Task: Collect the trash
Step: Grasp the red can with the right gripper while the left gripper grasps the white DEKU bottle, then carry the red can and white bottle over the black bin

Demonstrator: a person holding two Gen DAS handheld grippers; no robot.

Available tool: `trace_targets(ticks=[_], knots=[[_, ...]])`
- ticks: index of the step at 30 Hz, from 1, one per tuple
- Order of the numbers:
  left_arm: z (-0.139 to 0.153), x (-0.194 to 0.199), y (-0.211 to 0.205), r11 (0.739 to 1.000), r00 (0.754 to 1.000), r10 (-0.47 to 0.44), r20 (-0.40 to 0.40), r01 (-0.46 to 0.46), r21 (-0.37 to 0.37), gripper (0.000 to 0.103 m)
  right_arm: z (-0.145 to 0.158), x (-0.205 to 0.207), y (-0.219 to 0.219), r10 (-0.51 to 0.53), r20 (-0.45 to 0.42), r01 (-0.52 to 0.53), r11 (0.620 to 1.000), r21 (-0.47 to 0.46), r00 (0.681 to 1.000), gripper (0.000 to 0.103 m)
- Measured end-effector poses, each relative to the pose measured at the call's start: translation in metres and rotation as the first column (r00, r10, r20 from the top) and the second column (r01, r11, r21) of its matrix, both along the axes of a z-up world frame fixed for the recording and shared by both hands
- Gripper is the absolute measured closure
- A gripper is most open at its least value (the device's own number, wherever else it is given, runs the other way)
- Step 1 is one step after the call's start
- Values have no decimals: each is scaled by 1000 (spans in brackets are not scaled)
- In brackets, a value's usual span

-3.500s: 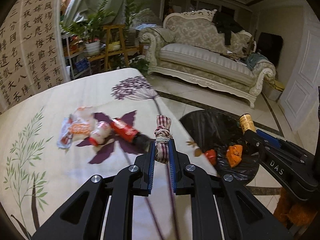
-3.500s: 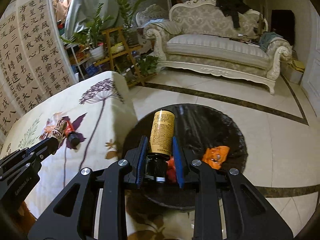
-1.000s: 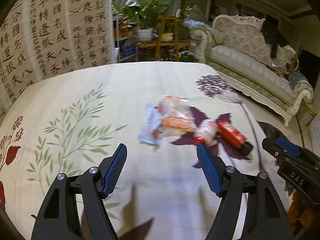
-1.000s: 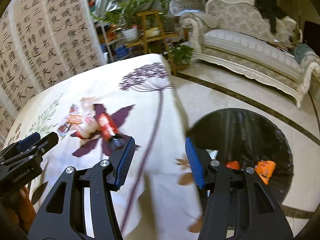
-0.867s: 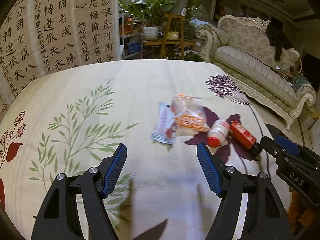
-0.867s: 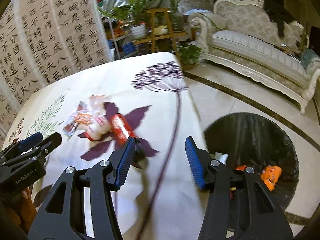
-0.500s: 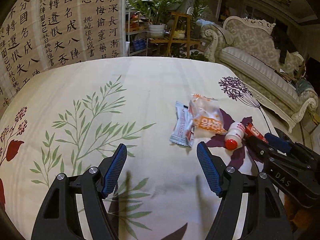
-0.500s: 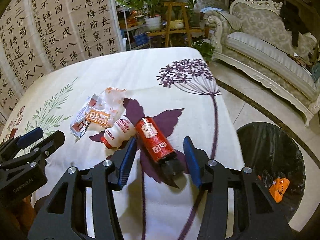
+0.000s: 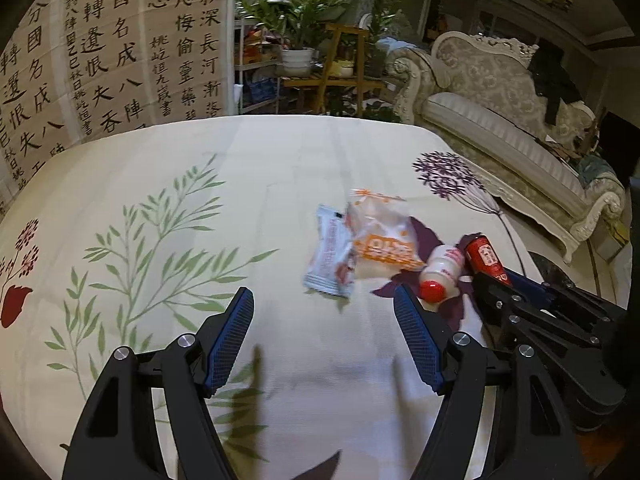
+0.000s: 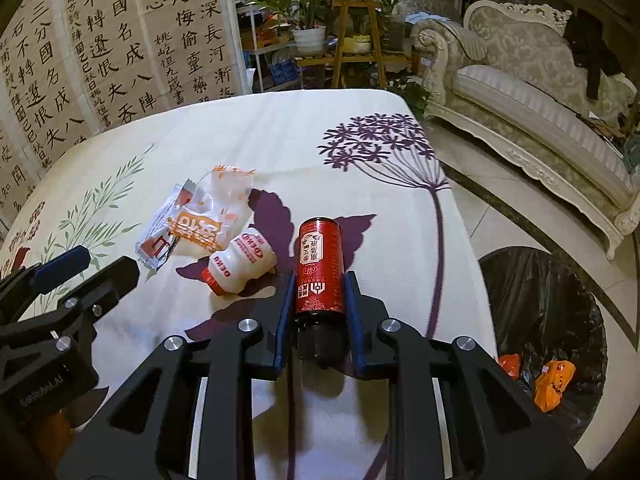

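On the left, the left gripper [image 9: 323,334] hangs over the tablecloth [image 9: 280,160] with its jaws wide apart and nothing between them. Just ahead of it lie 2 snack wrappers: a white wrapper [image 9: 330,256] and an orange and white wrapper [image 9: 382,242] that overlaps it. Next to them a small white bottle [image 10: 240,266] with a red cap lies on its side.

Further right, the right gripper [image 10: 318,280] has a red bottle [image 10: 320,266] between its 2 blue pads. The jaws are closing on it, and the pads look like they press both sides of it near the black cap. The red bottle seems to lie flat on the tablecloth.

On the far right, down on the floor, is the black trash bag [image 10: 548,320] with some orange scraps inside.

To do this step well, I think the right gripper should squeeze snug first, so the round bottle cannot roll or slip out. Then lift it straight up and carry it over the bag before letting go.
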State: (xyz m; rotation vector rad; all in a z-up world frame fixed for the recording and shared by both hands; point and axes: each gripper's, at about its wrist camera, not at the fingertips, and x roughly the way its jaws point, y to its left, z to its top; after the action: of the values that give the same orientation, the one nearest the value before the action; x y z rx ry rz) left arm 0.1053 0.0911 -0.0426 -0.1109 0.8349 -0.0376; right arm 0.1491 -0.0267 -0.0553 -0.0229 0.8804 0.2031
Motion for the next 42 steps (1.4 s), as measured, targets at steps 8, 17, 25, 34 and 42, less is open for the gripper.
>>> trace_targets(ticks=[8,17,25,34,42], knots=[[3,7,-28,998,998,-61,14,61,-2,33,8,-8,-28,-57,25,56,998,15,998,80],[0,19,-56,992,992,-126,11,125,17,38,7,-15,-73,-143,29,141,989,41,989,80],[-11,34,-72,988,988,-150,-28,151,38,53,1,-17,-100,-183,16,182,981,67,983,80],[-18,41,-78,985,986,-156,-61,160,63,67,-1,-20,-108,-195,18,193,977,89,981,80],[-14,35,-82,984,986,-161,-35,163,73,67,-1,-22,-108,-200,21,197,976,91,980,80]])
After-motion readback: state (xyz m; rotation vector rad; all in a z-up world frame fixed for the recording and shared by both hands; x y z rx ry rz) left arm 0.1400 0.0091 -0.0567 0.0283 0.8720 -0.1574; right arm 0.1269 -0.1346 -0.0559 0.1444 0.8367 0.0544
